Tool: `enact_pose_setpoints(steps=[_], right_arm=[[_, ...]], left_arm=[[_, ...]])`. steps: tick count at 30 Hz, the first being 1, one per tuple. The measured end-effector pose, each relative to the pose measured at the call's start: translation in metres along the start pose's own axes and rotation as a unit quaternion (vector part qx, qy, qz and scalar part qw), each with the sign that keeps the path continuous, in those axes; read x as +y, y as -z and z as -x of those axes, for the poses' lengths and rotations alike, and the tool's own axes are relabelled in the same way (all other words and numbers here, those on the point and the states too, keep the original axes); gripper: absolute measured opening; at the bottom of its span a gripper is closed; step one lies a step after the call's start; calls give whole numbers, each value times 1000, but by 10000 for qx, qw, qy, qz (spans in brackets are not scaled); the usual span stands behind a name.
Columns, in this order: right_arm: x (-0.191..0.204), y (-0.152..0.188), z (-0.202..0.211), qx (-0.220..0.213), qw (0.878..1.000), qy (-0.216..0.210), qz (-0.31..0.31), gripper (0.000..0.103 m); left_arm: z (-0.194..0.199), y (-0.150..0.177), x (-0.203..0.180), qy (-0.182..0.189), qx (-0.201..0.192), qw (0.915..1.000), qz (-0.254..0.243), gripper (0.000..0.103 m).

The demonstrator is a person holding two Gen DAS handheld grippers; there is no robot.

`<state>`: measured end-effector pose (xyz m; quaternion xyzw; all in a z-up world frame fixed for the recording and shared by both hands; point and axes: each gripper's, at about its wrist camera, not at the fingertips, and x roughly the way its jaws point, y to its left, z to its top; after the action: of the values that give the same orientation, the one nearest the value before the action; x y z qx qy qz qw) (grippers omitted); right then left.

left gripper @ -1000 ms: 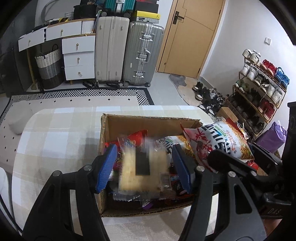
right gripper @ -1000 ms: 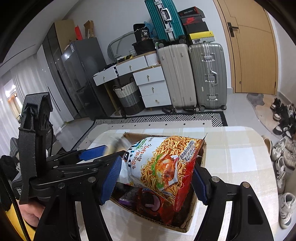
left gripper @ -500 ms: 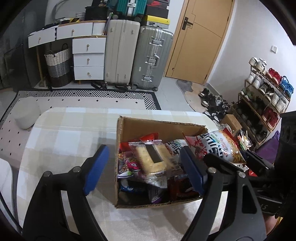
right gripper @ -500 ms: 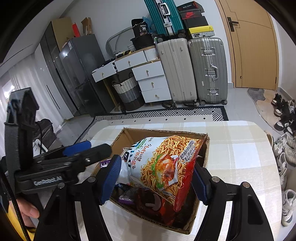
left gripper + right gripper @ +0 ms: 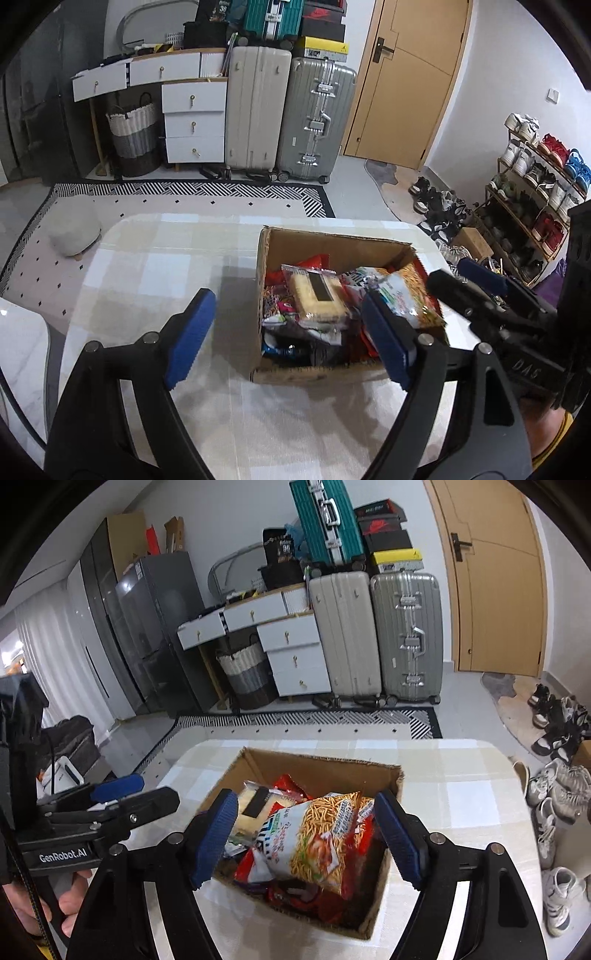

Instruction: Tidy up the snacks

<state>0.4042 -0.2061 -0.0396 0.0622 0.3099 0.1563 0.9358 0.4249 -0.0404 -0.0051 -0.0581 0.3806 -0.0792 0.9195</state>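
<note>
An open cardboard box [image 5: 332, 243] [image 5: 325, 768] full of snack packets stands on the checked table. A clear pack of yellow crackers [image 5: 317, 295] [image 5: 255, 801] lies on top at the left. A large red and white noodle-snack bag [image 5: 317, 842] [image 5: 402, 295] lies on the pile. My left gripper [image 5: 288, 336] is open and empty, above the table by the box's left wall. My right gripper [image 5: 306, 842] is open, its fingers either side of the noodle bag, apart from it.
The checked tablecloth [image 5: 155, 266] covers the table around the box. Behind stand suitcases [image 5: 288, 114], white drawers [image 5: 192, 122], a wicker basket [image 5: 129, 140] and a door. A shoe rack [image 5: 535, 192] is at the right, a grey pouf [image 5: 74, 229] at the left.
The right gripper opened and let the noodle bag drop onto the pile in the box. The left gripper drew back and left, away from the cracker pack.
</note>
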Motion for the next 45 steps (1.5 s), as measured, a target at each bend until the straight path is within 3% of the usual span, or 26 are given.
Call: enact_pose_setpoints(steps=[6, 11, 15, 17, 18, 30, 37, 45], right_arm=[[11, 4, 56, -365, 9993, -54, 104, 81], [35, 24, 118, -784, 9962, -113, 375, 83], [51, 51, 168, -1217, 9909, -193, 550, 91], [60, 70, 187, -1437, 9865, -111, 777, 96], [62, 79, 194, -1481, 9855, -39, 832, 96], [96, 167, 279, -2078, 9742, -193, 863, 101], [92, 186, 278, -2154, 9734, -156, 768, 102], [66, 184, 230, -1886, 9798, -74, 656, 102]], left_arm=[[52, 20, -11, -39, -221, 9997, 16, 81], [112, 42, -19, -288, -685, 9972, 9, 83], [169, 68, -27, -858, -1198, 9891, -38, 89], [195, 84, -27, -1162, -1351, 9840, 79, 102], [207, 93, -26, -1244, -1457, 9813, 174, 102], [328, 196, -28, -1331, -2059, 9693, 197, 102], [333, 224, -21, -1306, -2069, 9694, 198, 102], [267, 227, -9, -1033, -2244, 9690, -6, 102]])
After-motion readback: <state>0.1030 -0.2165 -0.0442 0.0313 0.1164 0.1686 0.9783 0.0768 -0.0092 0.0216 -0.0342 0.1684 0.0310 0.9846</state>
